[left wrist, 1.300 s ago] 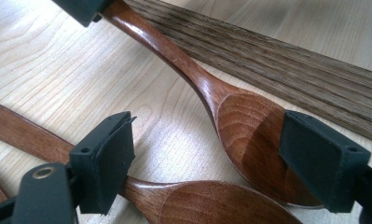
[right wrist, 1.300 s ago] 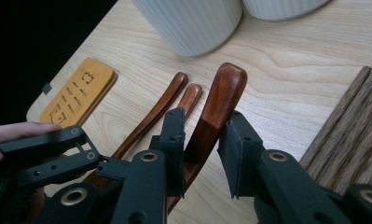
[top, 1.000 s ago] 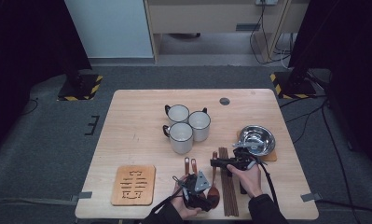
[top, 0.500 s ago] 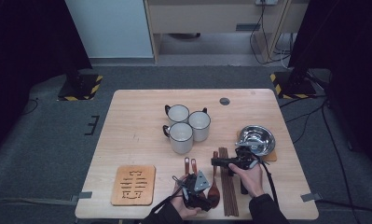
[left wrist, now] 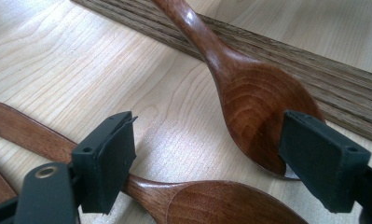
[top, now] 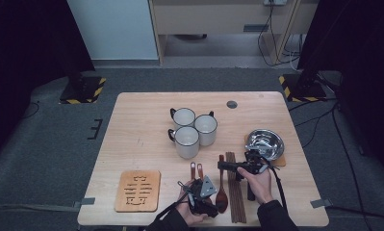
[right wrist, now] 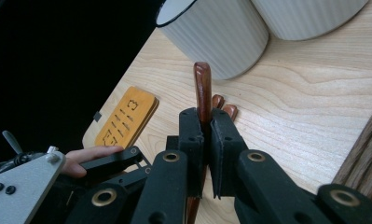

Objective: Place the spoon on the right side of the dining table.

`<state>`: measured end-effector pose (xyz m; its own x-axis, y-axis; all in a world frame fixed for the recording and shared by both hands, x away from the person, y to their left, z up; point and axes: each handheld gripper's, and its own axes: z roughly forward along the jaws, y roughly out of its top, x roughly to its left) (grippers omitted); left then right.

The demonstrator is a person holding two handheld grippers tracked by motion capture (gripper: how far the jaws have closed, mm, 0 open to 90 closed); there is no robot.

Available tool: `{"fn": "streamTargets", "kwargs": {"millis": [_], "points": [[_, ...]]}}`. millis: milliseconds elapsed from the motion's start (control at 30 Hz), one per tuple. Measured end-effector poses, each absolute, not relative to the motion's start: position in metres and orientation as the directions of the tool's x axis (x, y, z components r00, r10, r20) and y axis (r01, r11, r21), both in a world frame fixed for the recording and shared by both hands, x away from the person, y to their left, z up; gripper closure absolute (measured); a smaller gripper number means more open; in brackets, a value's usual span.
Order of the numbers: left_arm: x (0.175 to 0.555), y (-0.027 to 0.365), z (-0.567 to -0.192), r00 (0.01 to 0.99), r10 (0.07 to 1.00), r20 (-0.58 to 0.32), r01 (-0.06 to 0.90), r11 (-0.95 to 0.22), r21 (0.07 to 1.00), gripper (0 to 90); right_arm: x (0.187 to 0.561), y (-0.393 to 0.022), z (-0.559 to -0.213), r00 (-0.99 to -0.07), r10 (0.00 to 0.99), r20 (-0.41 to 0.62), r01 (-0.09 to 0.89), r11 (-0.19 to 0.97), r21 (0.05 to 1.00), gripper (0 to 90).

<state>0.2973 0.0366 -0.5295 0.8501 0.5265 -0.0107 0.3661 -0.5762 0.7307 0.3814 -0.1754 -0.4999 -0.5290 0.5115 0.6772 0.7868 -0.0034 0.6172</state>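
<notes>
We see the right gripper (top: 224,165) lying level, pointing to nine o'clock, its jaws just closed onto a wooden spoon's handle (right wrist: 203,91). The left gripper (top: 198,185) rests low, jaws apart over two other spoons (left wrist: 211,207). Three mugs (top: 186,142) stand at twelve o'clock, chopsticks (top: 235,197) alongside.

Glossy dark wooden spoon (left wrist: 249,93) lies on the matt, pale-grained wooden table (left wrist: 81,60).
</notes>
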Motion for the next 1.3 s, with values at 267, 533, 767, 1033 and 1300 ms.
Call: {"fn": "streamTargets", "kwargs": {"millis": [267, 533, 767, 1033, 1300], "points": [[0.298, 0.037, -0.529, 0.843, 0.538, -0.01, 0.372, -0.57, 0.733, 17.4, 0.38, -0.176, -0.496, -0.529, 0.519, 0.672, 0.784, -0.006, 0.621, 85.4], [0.297, 0.043, -0.523, 0.839, 0.545, -0.009, 0.364, -0.548, 0.753, 17.3, 0.379, -0.183, -0.486, -0.541, 0.534, 0.65, 0.758, -0.026, 0.652, 85.3], [0.3, 0.057, -0.511, 0.821, 0.571, -0.022, 0.368, -0.499, 0.784, 16.8, 0.379, -0.192, -0.479, -0.546, 0.544, 0.637, 0.734, -0.055, 0.676, 85.3], [0.303, 0.083, -0.505, 0.784, 0.621, -0.032, 0.397, -0.461, 0.794, 15.6, 0.379, -0.201, -0.473, -0.546, 0.562, 0.621, 0.711, -0.081, 0.699, 85.3], [0.307, 0.114, -0.504, 0.733, 0.679, -0.044, 0.439, -0.422, 0.793, 15.1, 0.38, -0.206, -0.47, -0.544, 0.575, 0.611, 0.695, -0.1, 0.712, 85.3]]}}
